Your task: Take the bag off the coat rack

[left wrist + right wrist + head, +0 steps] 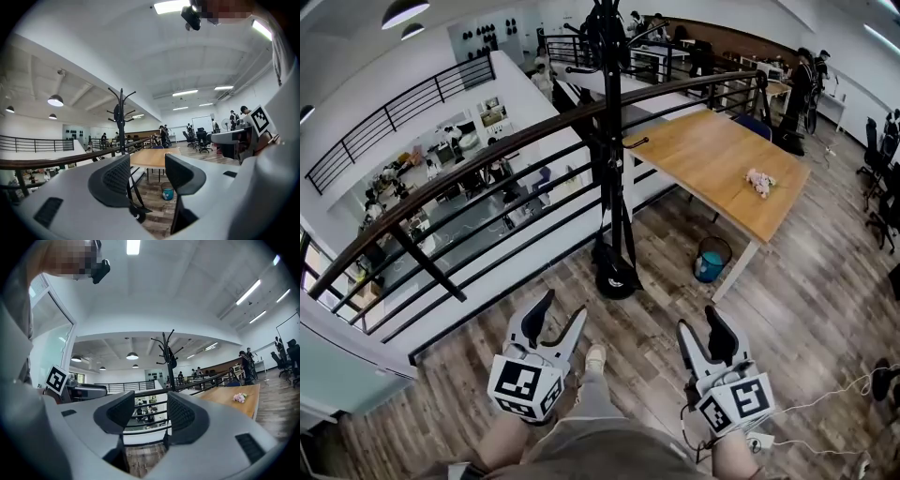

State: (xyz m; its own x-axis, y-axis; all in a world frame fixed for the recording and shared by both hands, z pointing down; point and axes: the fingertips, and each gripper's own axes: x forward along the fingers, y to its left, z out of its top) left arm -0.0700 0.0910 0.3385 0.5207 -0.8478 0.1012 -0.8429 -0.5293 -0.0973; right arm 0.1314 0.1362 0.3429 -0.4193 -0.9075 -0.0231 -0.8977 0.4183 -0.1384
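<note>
The black coat rack (610, 150) stands by the railing, a few steps ahead of me, its round base (615, 278) on the wooden floor. A small dark bag (172, 363) hangs near the rack's top hooks; it also shows in the left gripper view (116, 113). My left gripper (562, 307) and right gripper (700, 322) are held low in front of my legs, well short of the rack. Both stand open with nothing between the jaws, as the left gripper view (147, 171) and right gripper view (151, 409) confirm.
A dark railing (487, 155) runs across behind the rack, with a drop to a lower floor beyond. A wooden table (722, 159) with a pink bunch of flowers (759, 181) stands to the right, a blue bin (710, 262) beneath it. Office chairs and people are farther back.
</note>
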